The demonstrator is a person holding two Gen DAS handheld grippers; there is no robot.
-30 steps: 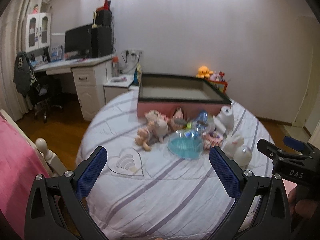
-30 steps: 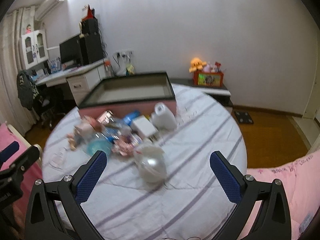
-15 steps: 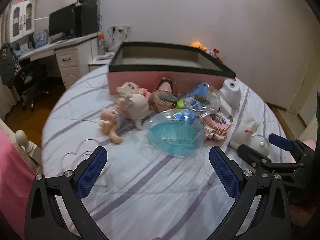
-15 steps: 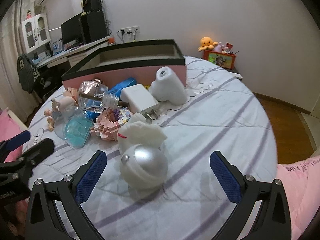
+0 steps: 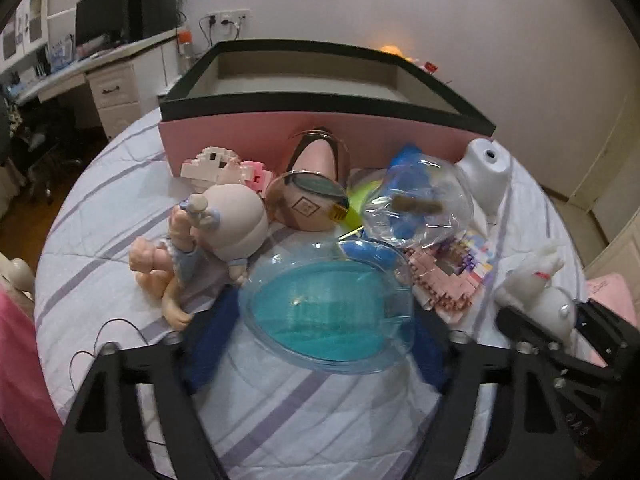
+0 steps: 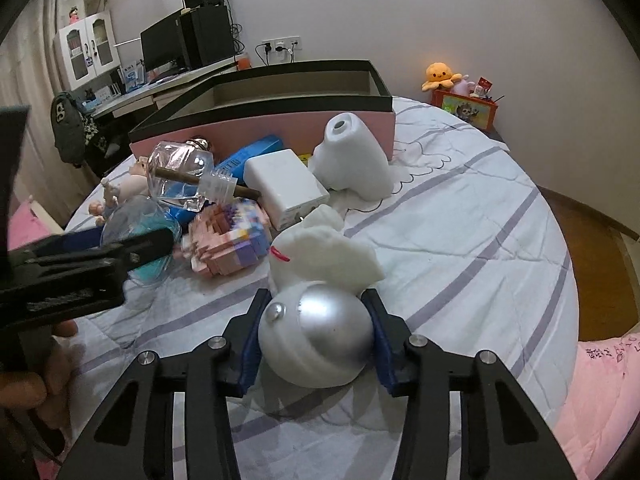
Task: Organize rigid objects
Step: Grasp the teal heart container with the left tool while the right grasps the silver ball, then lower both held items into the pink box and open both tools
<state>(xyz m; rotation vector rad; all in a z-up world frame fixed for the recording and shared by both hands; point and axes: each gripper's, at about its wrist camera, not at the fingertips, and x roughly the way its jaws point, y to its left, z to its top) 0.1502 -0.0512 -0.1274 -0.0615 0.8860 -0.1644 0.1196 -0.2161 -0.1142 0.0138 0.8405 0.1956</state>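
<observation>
A pile of small objects lies on the striped bed in front of a pink box with a black rim (image 5: 320, 136). My left gripper (image 5: 320, 328) is closed around a clear capsule with a teal base (image 5: 328, 312). My right gripper (image 6: 316, 340) is shut on a white rabbit toy with a silver dome base (image 6: 316, 332). That toy and the right gripper also show at the right of the left wrist view (image 5: 548, 300). The left gripper appears at the left of the right wrist view (image 6: 88, 264).
Around the capsule lie a doll (image 5: 208, 240), a round mirror compact (image 5: 308, 204), a clear bottle (image 6: 184, 176), pink block models (image 6: 228, 244), a white charger (image 6: 284, 184) and a white cone-shaped piece (image 6: 352, 160). A desk with a monitor (image 6: 168, 48) stands behind.
Both grippers have moved forward to the pile and closed, the left around the teal capsule, the right on the silver-based rabbit toy. Both were wide open before.
</observation>
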